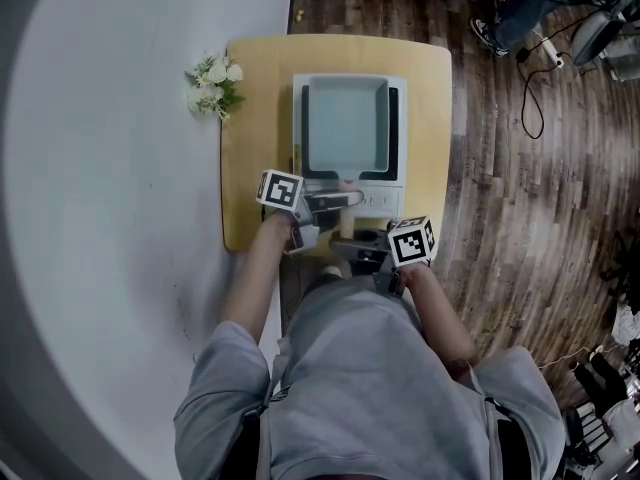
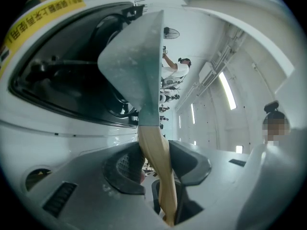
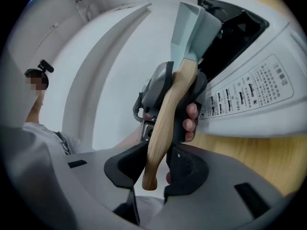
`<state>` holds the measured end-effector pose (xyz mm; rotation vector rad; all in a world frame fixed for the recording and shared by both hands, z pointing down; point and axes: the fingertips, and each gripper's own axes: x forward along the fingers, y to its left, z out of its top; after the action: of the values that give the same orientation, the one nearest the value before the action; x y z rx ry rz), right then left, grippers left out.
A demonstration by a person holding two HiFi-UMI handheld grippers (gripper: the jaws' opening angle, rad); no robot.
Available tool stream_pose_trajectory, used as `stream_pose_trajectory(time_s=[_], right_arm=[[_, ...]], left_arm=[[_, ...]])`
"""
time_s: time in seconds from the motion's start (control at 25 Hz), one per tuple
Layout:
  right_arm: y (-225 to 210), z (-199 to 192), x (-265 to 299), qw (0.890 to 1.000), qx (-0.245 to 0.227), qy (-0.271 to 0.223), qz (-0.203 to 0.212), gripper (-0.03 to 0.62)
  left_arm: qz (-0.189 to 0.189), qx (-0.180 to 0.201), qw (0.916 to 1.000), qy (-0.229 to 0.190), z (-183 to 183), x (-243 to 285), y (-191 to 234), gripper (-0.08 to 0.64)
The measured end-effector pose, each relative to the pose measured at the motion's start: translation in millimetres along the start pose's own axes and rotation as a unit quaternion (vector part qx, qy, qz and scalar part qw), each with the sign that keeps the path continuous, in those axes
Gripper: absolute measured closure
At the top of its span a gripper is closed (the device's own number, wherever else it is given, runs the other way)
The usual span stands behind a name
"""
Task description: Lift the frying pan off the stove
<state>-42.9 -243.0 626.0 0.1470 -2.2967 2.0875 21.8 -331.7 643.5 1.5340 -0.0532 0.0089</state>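
A square pale grey frying pan (image 1: pixel 345 123) lies over the white stove (image 1: pixel 397 128) on the wooden table (image 1: pixel 260 88). I cannot tell whether it touches the stove. Its wooden handle (image 1: pixel 345 224) points toward me. My left gripper (image 1: pixel 318 208) is shut on the handle near the pan. In the left gripper view the handle (image 2: pixel 154 143) runs between the pads of that gripper (image 2: pixel 154 166) up to the pan (image 2: pixel 136 66). My right gripper (image 1: pixel 365 246) is shut on the handle's end. In the right gripper view the handle (image 3: pixel 168 109) sits clamped in that gripper (image 3: pixel 154 164), with the left gripper (image 3: pixel 160 87) beyond.
A small bunch of white flowers (image 1: pixel 213 86) lies at the table's left edge. The stove's control panel (image 3: pixel 254 87) faces me. Wooden floor with cables (image 1: pixel 530 98) lies to the right, where a person (image 1: pixel 530 8) is at the far top.
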Motion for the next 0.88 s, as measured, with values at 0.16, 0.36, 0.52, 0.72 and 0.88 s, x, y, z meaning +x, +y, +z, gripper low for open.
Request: stream_pose_trajectory(time_s=[0.16, 0.36, 0.52, 0.72, 0.88], right_arm=[[-2, 1, 2, 1.000, 0.012, -0.018, 0.001, 0.492], [4, -1, -1, 1.000, -0.007, -0.027, 0.002, 0.489], [8, -12, -2, 0.999, -0.028, -0.017, -0.001, 0.491], [25, -25, 1, 0.998, -0.059, -0.014, 0.000, 0.491], [34, -47, 3, 0.997, -0.080, -0.013, 0.002, 0.491]], left_arm=[[0.004, 0.009, 0.9999, -0.004, 1, 0, 1, 0.419], [0.000, 0.022, 0.9995, -0.023, -2, 0, -7, 0.416], [0.017, 0.038, 0.9987, -0.030, -13, -3, -10, 0.417], [0.007, 0.076, 0.9966, -0.032, -26, -6, -35, 0.417], [0.007, 0.094, 0.9948, -0.037, -48, -13, -43, 0.417]])
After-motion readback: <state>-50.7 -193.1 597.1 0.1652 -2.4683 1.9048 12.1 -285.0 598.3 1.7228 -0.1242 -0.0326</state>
